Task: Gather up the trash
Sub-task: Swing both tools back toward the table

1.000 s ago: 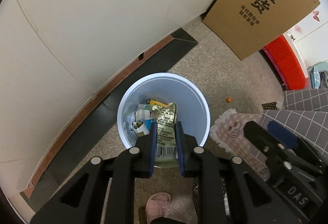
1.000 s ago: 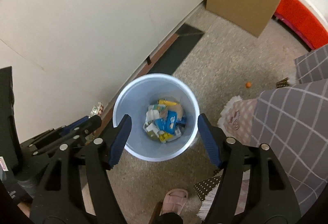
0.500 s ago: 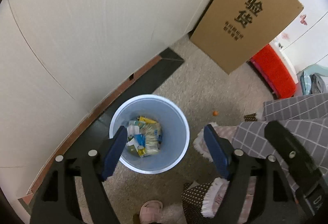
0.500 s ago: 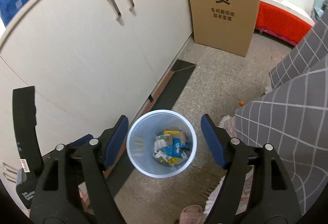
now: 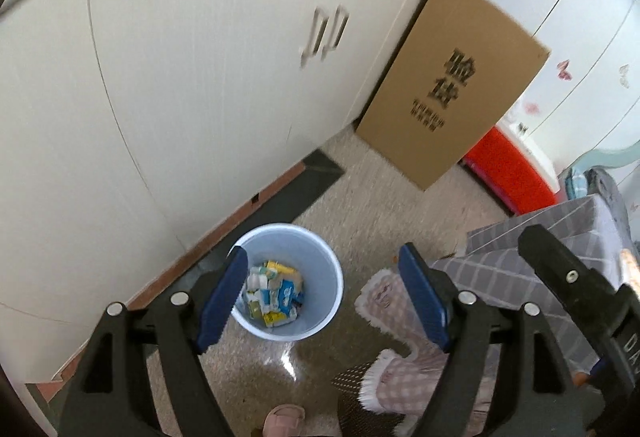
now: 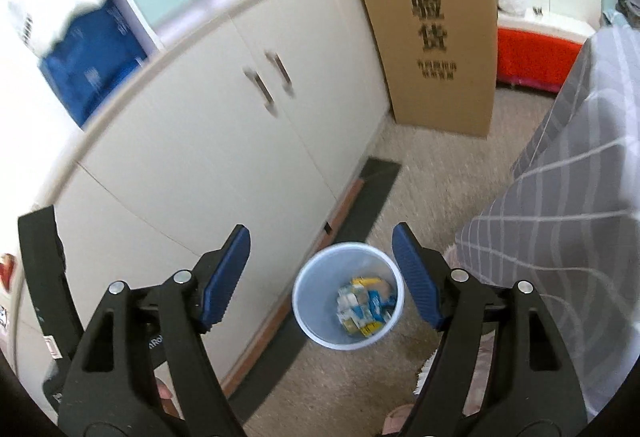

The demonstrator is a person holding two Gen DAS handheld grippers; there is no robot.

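Note:
A pale blue bin (image 5: 320,269) stands on the floor by the white cabinet, with several wrappers and cartons (image 5: 272,293) inside. My left gripper (image 5: 328,293) is open and empty, held well above the bin. The bin also shows in the right wrist view (image 6: 316,285), with the trash (image 6: 364,305) in it. My right gripper (image 6: 320,277) is open and empty, high above the bin. The right gripper's black body shows at the right of the left wrist view (image 5: 580,301).
White cabinet doors (image 6: 224,141) run along the left. A big cardboard box (image 5: 452,89) leans by the cabinet end, with a red box (image 5: 508,169) behind it. A grey checked cloth (image 6: 560,221) hangs at the right. A pink slipper (image 5: 284,417) is on the speckled floor.
My left gripper opened and let a wrapper drop into the bin. Both grippers have since lifted away, so the bin looks smaller and the cabinet top has come into view.

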